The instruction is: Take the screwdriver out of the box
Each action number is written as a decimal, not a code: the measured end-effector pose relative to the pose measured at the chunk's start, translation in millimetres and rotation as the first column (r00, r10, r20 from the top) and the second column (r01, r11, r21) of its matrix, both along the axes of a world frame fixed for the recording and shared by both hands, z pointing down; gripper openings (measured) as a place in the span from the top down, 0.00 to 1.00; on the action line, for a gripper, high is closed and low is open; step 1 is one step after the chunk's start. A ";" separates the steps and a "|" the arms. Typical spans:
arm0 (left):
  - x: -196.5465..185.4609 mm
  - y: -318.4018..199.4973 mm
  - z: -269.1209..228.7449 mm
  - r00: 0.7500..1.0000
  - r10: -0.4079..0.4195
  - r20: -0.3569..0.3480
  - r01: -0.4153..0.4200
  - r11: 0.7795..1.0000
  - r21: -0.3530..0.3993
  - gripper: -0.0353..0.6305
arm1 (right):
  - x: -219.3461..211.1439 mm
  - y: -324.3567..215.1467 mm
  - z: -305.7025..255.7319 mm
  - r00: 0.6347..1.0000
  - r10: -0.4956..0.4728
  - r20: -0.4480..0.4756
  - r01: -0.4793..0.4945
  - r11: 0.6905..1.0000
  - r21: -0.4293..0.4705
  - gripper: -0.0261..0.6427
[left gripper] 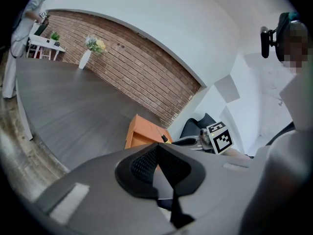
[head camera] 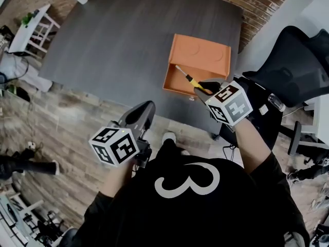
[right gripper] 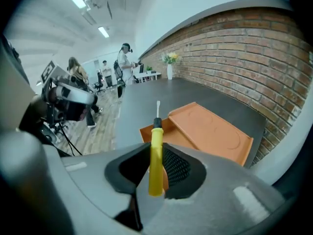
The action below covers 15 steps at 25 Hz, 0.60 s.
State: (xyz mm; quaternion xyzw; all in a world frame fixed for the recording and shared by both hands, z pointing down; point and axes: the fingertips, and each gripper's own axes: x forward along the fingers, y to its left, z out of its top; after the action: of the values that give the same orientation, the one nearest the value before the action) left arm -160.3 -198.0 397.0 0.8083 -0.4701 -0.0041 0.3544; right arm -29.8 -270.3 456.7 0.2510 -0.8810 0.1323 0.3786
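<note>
An orange box lies open on the dark grey table, near its right edge. My right gripper is shut on the yellow handle of the screwdriver, which hangs above the near part of the box with its metal tip pointing away from me. In the right gripper view the screwdriver stands upright between the pads of that gripper, with the box beyond it. My left gripper hovers off the table's near edge, left of the box. Its jaws are shut with nothing between them.
A black office chair stands right of the table, close to the box. A white vase with flowers stands at the table's far end. A small white table and wooden floor lie to the left. People stand in the background.
</note>
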 end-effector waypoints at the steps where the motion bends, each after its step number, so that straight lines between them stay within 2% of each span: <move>1: 2.7 3.7 -2.9 1.000 0.001 0.004 -0.001 1.000 0.007 0.93 | -0.2 5.5 -7.8 0.999 0.005 0.037 -0.005 1.000 0.003 0.85; 4: 10.1 13.9 -12.1 1.000 0.003 0.012 -0.003 1.000 0.029 0.93 | -2.9 24.8 -29.6 0.988 0.017 0.151 -0.017 1.000 -0.002 0.85; 8: 22.1 27.3 -23.5 1.000 0.004 0.024 -0.006 0.998 0.056 0.93 | -6.7 52.1 -56.5 0.952 0.015 0.304 -0.017 1.000 0.006 0.85; 11: 32.8 39.3 -34.3 1.000 0.014 0.026 -0.016 0.997 0.079 0.93 | -2.9 72.3 -74.6 0.909 0.026 0.416 -0.028 1.000 -0.003 0.85; 15: 45.0 53.6 -50.8 0.999 0.026 0.032 -0.029 0.992 0.120 0.93 | 10.9 93.3 -92.3 0.834 0.082 0.546 -0.079 0.996 -0.029 0.85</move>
State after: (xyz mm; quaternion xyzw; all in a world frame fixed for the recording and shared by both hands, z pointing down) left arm -115.3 -144.5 346.3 0.8347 -0.4632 -0.0155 0.2976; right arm -18.9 -177.0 364.4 0.2386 -0.9407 0.2166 0.1063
